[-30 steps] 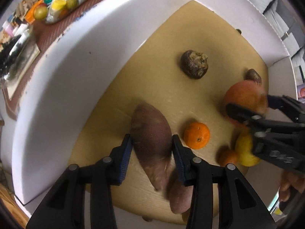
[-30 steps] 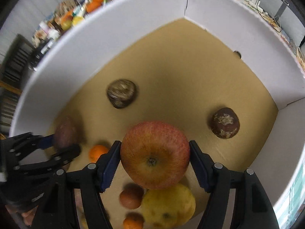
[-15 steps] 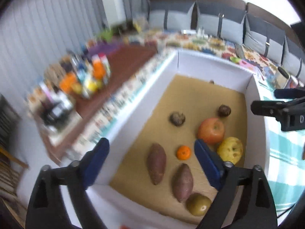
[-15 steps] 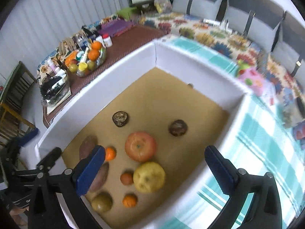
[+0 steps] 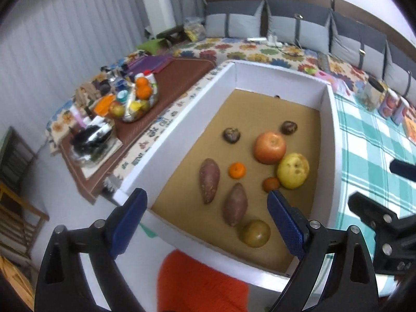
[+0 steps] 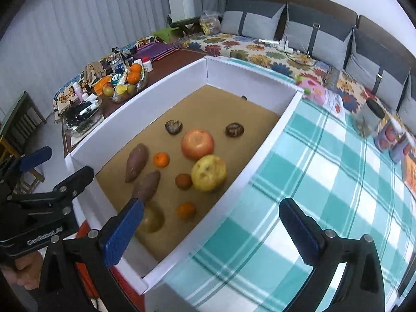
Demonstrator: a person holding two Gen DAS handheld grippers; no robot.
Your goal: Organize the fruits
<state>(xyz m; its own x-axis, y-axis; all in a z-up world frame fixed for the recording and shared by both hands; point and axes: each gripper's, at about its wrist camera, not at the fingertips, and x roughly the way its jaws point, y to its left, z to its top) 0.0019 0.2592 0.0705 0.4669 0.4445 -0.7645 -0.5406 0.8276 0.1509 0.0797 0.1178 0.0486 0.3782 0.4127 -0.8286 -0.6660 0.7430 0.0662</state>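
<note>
A white-walled box (image 5: 182, 119) (image 6: 161, 96) with a brown floor holds the fruits. Inside lie a red apple (image 5: 270, 147) (image 6: 197, 144), a yellow pear-like fruit (image 5: 293, 170) (image 6: 208, 173), two sweet potatoes (image 5: 209, 180) (image 5: 235, 204), a mandarin (image 5: 236, 169) (image 6: 161, 159), a small reddish fruit (image 5: 271, 183), a greenish-brown fruit (image 5: 255, 233) and two dark wrinkled fruits (image 5: 231, 135) (image 5: 289, 127). My left gripper (image 5: 206, 221) is open and empty, raised above the box's near end. My right gripper (image 6: 209, 231) is open and empty, above the box's right wall.
A brown side table (image 5: 166, 83) left of the box carries a fruit bowl (image 5: 137, 98) and bottles. A teal checked cloth (image 6: 325, 182) lies right of the box, with jars (image 6: 369, 118) at its far side. A sofa with grey cushions (image 6: 299, 28) stands behind. Something red (image 5: 202, 283) is below.
Both grippers let go, the left of a sweet potato and the right of the apple, opened wide and pulled up and back out of the box. Both items lie on the box floor.
</note>
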